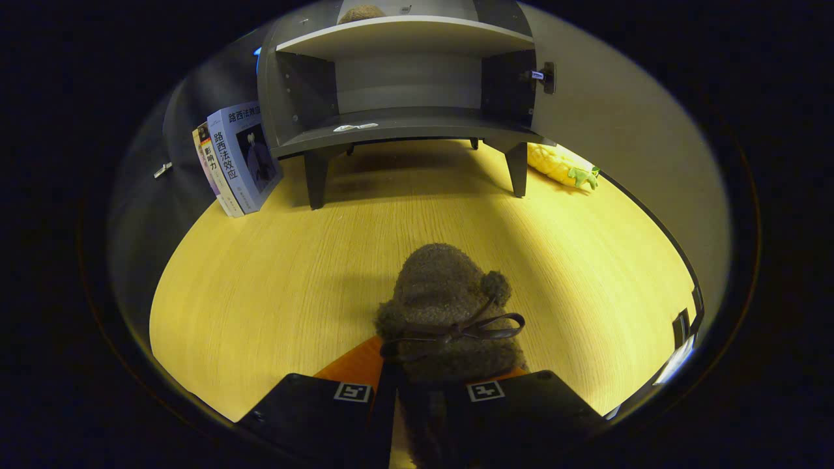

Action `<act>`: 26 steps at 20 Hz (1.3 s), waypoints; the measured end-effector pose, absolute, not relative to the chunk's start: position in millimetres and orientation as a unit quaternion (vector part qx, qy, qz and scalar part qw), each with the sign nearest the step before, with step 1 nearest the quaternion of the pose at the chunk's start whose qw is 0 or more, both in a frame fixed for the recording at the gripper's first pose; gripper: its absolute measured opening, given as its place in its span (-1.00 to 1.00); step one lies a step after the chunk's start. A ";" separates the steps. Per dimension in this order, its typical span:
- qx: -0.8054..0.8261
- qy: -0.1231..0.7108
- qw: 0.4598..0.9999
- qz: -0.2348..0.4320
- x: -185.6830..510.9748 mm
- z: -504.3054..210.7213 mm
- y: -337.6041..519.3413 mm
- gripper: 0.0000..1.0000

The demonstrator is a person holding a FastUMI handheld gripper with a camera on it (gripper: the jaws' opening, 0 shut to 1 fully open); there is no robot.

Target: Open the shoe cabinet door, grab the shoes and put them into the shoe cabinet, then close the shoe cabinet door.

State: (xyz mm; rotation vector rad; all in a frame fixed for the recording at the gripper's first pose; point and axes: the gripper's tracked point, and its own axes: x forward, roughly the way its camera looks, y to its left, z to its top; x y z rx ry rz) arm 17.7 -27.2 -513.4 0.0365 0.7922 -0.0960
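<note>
A pale yellow wood-grain tabletop (273, 273) spread out under warm light, with dark booth walls closing it in on the left and a plain light panel (625, 150), which looked like the opened cabinet door, rising on the right. At the far side stood a small dark grey shoe cabinet on short legs (404, 124), its front open, showing a bare lower shelf and a lighter shelf board above. On that upper level the rounded top of a second brown fuzzy shoe (361, 13) could just be made out. Leaning against the cabinet's left side was a small row of upright paperback books with pale blue and cream spines (236, 159). By the cabinet's right leg, against the light panel, lay a yellow plush pineapple toy with a green tuft (561, 166).

The gripper (420, 397) was narrowed around the heel end of a brown fuzzy slipper-like shoe with a pompom and a dark cord bow (446, 306). Both fingers pressed on its sides, and the toe pointed ahead toward the cabinet, which stood well apart from it across open tabletop.
</note>
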 end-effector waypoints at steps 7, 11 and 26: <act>0.012 0.391 0.920 -0.026 19.4 -498.7 -17.0 -0.88; -0.008 0.362 0.931 -0.033 25.6 -441.8 -11.9 -0.89; -0.083 0.301 0.950 -0.016 130.8 -162.2 -17.4 -0.88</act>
